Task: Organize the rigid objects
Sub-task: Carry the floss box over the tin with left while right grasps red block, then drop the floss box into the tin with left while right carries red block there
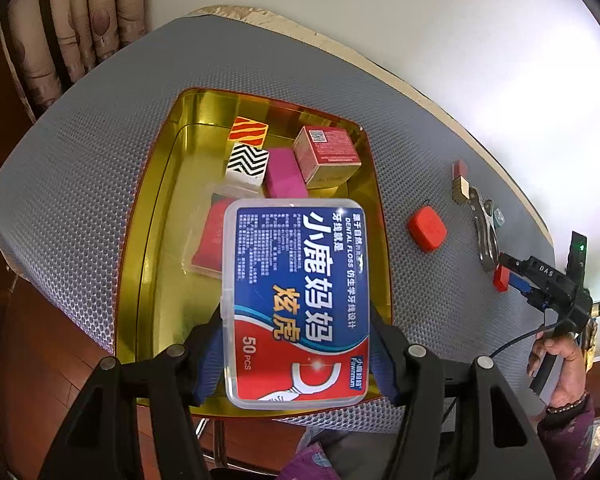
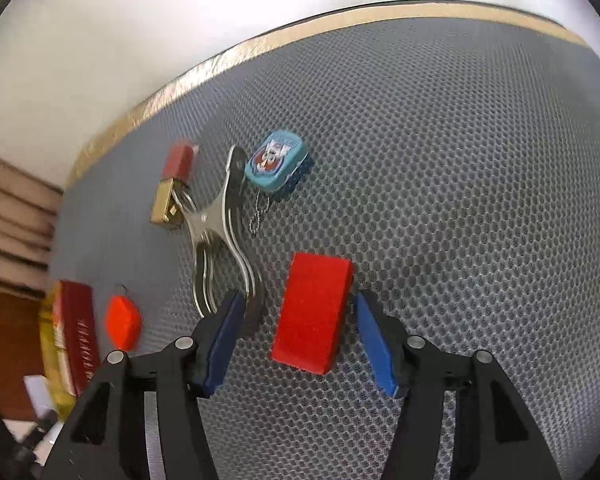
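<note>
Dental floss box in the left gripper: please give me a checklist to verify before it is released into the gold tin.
1. Left gripper shut on the dental floss box: ok.
2. Box is above the gold tin: ok.
3. Free floor in the tin for it: cannot tell; a red packet lies just beneath.
4. Pink block and the other boxes stay clear at the far end: ok.
5. Right gripper away from the tin, open around the red block: ok.

Floss box (image 1: 296,300) above tray (image 1: 156,184); block (image 2: 312,312) lies right of clamp (image 2: 220,220).
</note>
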